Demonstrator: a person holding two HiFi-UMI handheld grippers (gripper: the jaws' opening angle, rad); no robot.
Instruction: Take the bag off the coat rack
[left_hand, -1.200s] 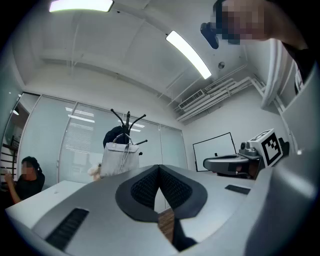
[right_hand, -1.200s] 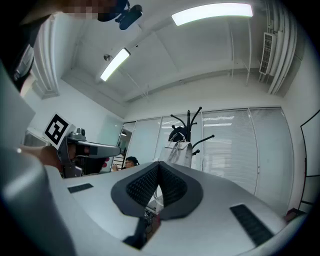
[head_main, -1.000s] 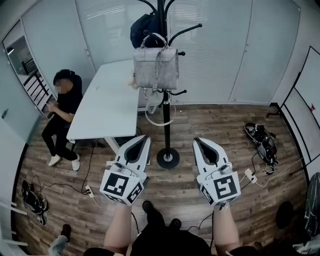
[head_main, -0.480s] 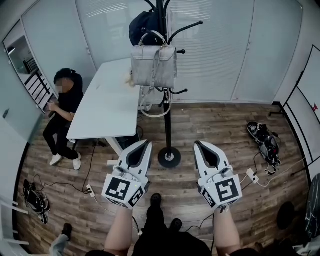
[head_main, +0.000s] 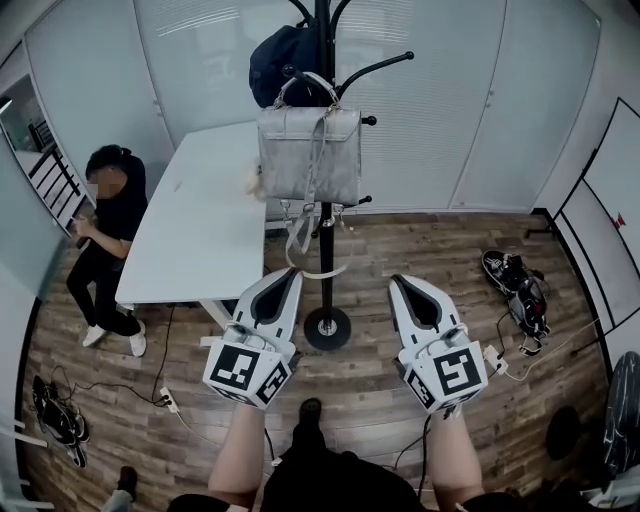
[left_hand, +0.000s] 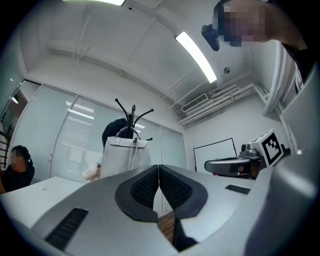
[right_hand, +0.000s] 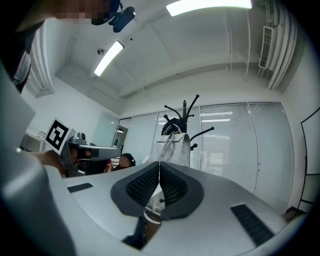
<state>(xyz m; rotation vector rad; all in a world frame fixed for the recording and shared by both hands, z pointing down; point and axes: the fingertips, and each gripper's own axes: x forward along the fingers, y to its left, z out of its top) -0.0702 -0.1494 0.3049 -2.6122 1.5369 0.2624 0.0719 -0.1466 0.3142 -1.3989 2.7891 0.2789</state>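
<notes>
A grey handbag (head_main: 309, 153) hangs by its handles from a hook of the black coat rack (head_main: 325, 230), its long strap looping down below it. A dark backpack (head_main: 277, 62) hangs higher, behind it. The bag shows ahead in the left gripper view (left_hand: 125, 156) and in the right gripper view (right_hand: 172, 148). My left gripper (head_main: 288, 278) and right gripper (head_main: 402, 284) are held side by side, short of the rack's base, both shut and empty. Neither touches the bag.
A white table (head_main: 200, 225) stands left of the rack, with a seated person (head_main: 105, 230) beside it. Cables and a power strip (head_main: 165, 400) lie on the wooden floor, with gear (head_main: 515, 285) at the right. Glass partition walls stand behind.
The view has moved nearer to the rack, so the bag looks a little larger and lower. Both grippers have stayed shut and kept their places.
</notes>
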